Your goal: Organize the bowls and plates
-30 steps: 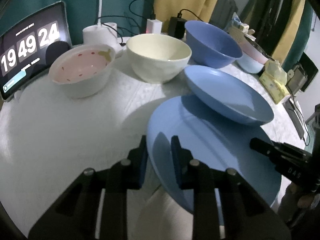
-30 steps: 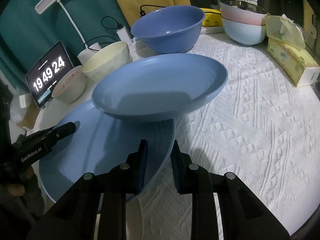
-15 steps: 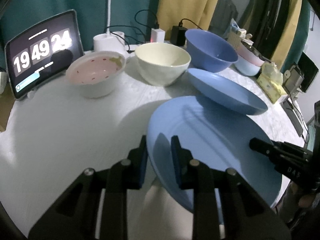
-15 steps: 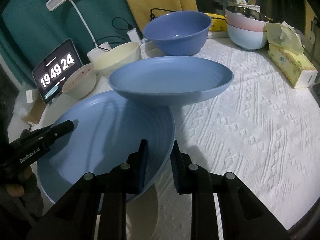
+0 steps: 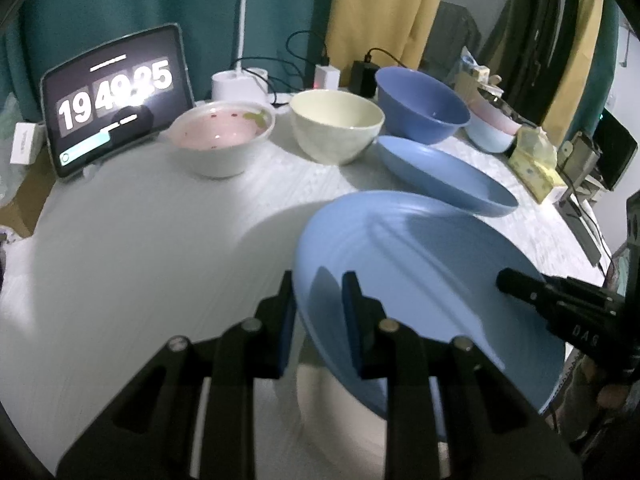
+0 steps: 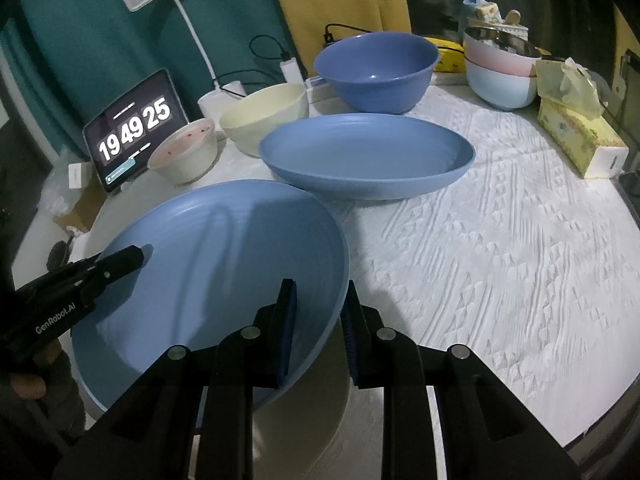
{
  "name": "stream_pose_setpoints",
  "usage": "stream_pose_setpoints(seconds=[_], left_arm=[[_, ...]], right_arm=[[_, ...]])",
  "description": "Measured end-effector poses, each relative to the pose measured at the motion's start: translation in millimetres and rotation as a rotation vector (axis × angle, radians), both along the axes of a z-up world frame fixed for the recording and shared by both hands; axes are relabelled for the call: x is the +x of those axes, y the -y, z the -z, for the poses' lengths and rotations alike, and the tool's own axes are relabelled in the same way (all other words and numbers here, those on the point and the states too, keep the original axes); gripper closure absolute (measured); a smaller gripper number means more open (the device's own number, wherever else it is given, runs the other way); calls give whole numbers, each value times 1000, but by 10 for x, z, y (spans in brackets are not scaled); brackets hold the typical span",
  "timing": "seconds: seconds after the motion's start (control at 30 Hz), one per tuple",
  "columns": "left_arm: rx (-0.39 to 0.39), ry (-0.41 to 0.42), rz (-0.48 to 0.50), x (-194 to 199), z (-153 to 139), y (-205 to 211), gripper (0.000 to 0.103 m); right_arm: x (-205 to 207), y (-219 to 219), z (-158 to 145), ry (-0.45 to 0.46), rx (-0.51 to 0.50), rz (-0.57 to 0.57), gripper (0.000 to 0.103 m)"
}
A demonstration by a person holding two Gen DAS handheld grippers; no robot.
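Both grippers hold one large round blue plate by opposite rims, lifted and tilted above the table's front edge. My left gripper is shut on its left rim. My right gripper is shut on its right rim. A blue oval dish rests on the white cloth just behind the plate. Behind it stand a pink-lined white bowl, a cream bowl and a deep blue bowl.
A tablet clock stands at the back left beside a lamp base and chargers with cables. Stacked pink and pale blue bowls and a tissue box sit at the back right. White textured cloth covers the round table.
The large plate has come out from under the oval dish, lifted and pulled back toward the table's front. The oval dish now sits flat on the cloth.
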State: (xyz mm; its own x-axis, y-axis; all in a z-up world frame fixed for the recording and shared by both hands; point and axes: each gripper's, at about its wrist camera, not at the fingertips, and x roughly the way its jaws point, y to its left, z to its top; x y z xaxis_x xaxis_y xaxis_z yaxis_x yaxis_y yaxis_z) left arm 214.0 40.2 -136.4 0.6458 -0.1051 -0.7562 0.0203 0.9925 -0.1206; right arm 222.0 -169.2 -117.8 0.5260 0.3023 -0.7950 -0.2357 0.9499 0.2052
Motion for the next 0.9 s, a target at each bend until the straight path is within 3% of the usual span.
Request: stream_pose_setpoints(seconds=[0.5,0.9], left_arm=[[1,3,8,-382,47,27,80],[48,-46,5,-481,266,88,78]], right_arm=[[-278,-35,5,9,-27,-2,79],[-345,-38,177,-25,-39,-1,79]])
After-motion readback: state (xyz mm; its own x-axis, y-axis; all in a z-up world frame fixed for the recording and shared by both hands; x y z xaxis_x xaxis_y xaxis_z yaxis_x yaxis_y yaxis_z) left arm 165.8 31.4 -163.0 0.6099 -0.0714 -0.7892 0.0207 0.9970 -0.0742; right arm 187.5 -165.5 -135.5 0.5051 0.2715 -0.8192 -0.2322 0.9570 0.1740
